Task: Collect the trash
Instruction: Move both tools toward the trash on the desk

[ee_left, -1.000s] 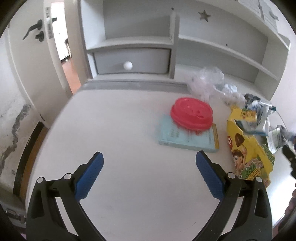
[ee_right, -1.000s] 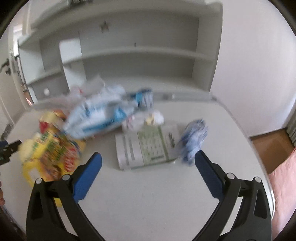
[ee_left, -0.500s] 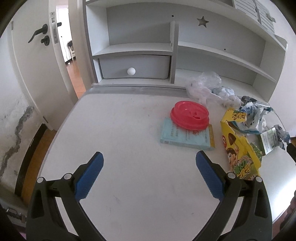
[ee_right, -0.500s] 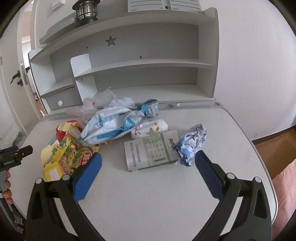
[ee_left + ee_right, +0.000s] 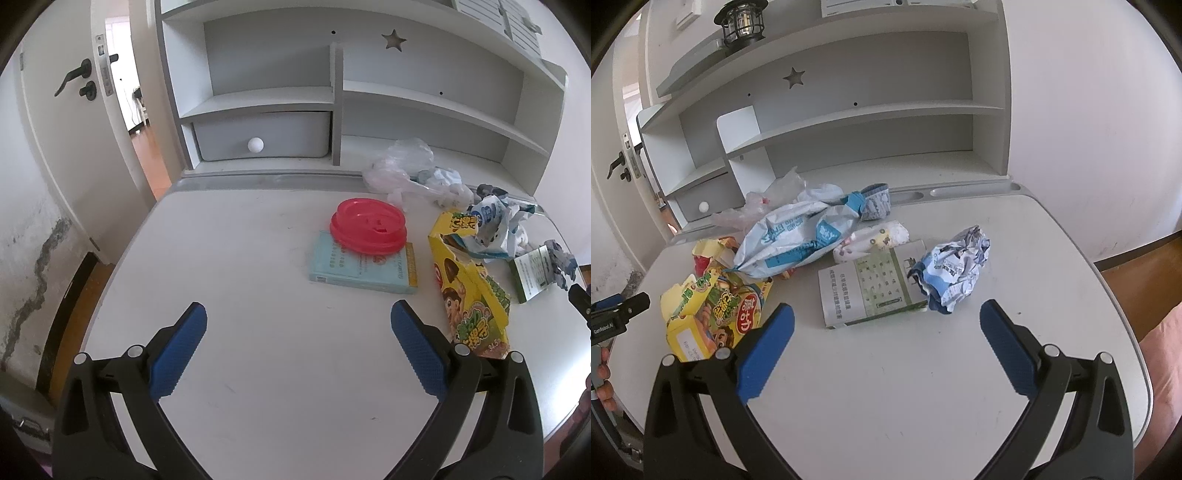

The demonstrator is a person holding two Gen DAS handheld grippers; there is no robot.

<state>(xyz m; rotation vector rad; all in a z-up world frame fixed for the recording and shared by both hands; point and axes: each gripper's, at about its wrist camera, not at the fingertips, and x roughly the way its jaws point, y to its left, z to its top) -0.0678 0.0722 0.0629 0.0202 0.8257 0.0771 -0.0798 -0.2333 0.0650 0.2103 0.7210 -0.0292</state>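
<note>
Red lid [image 5: 368,225], yellow cartoon-printed box [image 5: 471,291], blue-padded tools.

Both views bright, soft daylight, no hard shadows. Left wrist view: open doorway [image 5: 129,85] at upper left blows out to near white; white counter [image 5: 258,332] evenly lit, only a faint shadow under the round red plastic lid [image 5: 367,225]. Right wrist view: slight warm bloom on the white wall [image 5: 1089,110] at upper right; crumpled blue-and-white wrapper [image 5: 955,267] casts a thin soft shadow. Focus sharp in both, no motion blur. Heavy fisheye: shelf edges bow, corners vignette to black.
</note>
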